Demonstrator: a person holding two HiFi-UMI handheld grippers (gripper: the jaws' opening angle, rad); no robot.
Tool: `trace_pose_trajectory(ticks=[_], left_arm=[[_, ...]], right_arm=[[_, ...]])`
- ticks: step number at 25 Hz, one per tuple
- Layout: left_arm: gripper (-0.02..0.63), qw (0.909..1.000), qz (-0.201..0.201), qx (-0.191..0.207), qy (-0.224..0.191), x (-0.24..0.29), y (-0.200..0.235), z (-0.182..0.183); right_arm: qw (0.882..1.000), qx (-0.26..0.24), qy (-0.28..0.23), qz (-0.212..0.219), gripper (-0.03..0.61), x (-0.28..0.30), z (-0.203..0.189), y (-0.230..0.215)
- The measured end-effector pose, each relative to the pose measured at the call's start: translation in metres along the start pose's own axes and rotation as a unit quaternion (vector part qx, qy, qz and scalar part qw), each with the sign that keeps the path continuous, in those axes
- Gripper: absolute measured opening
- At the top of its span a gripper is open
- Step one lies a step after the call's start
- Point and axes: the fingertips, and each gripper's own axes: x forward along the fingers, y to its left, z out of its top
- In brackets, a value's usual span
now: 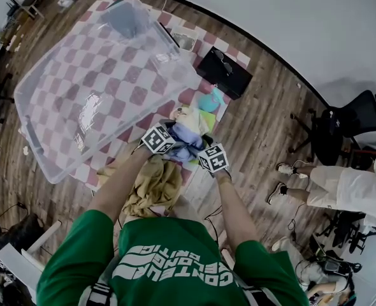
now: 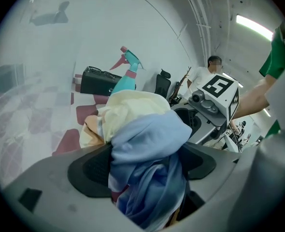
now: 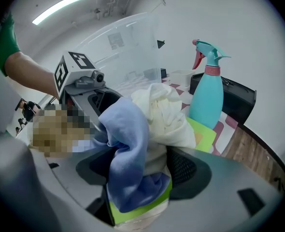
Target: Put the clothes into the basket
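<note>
The clothes (image 1: pixel 187 134) sit between the left gripper (image 1: pixel 169 140) and right gripper (image 1: pixel 202 154). The basket (image 1: pixel 38 139) lies left and the spray bottle (image 1: pixel 211 99) behind, both on the mat (image 1: pixel 231 48).

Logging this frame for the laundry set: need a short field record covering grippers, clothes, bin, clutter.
left gripper: shut on bundle of light blue, cream and lime-green clothes
right gripper: shut on the same bundle
bundle position: between both grippers, outside the clear plastic bin
other clothing: tan garment lying nearer the person
clutter: teal spray bottle and black case beyond the bundle
task state: bundle not yet in the bin
</note>
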Motion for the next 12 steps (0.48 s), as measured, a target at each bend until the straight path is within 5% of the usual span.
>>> trace_pose_trajectory(ticks=[12], left_arm=[[0.326, 0.9998, -0.016, -0.014, -0.004, 0.001, -0.006, 0.001]], right_arm=[[1.000, -0.031, 0.002, 0.004, 0.221, 0.002, 0.005, 0.011]])
